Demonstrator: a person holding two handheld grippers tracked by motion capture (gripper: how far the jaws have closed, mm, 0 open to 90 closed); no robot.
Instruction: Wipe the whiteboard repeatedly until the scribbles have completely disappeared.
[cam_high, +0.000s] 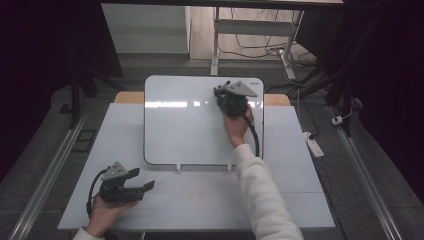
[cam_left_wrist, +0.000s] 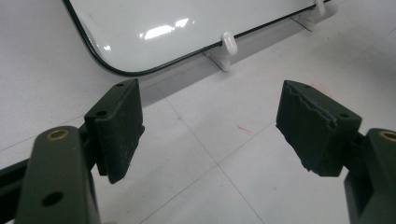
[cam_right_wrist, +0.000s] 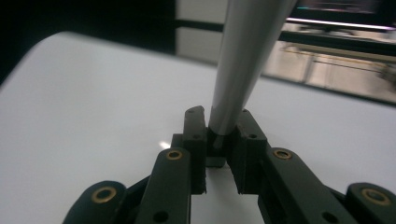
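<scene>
A white whiteboard (cam_high: 185, 130) with a dark rim lies on the pale table (cam_high: 200, 200); its surface looks blank. Over the board's far right part, my right gripper (cam_high: 222, 94) is held by a hand in a white sleeve. In the right gripper view its jaws (cam_right_wrist: 219, 135) are shut on a grey tapered marker (cam_right_wrist: 243, 60) that sticks up and away over the board. My left gripper (cam_high: 143, 179) rests at the table's front left, open. In the left gripper view nothing is between its jaws (cam_left_wrist: 224, 135), and the whiteboard's near corner (cam_left_wrist: 187, 32) lies just beyond them.
Two white clips (cam_high: 178, 167) stick out from the board's near edge (cam_left_wrist: 229, 44). A small red mark (cam_left_wrist: 243, 129) is on the table. Behind the table stand desk legs (cam_high: 216, 45) with cables, and a power strip (cam_high: 314, 145) lies on the floor to the right.
</scene>
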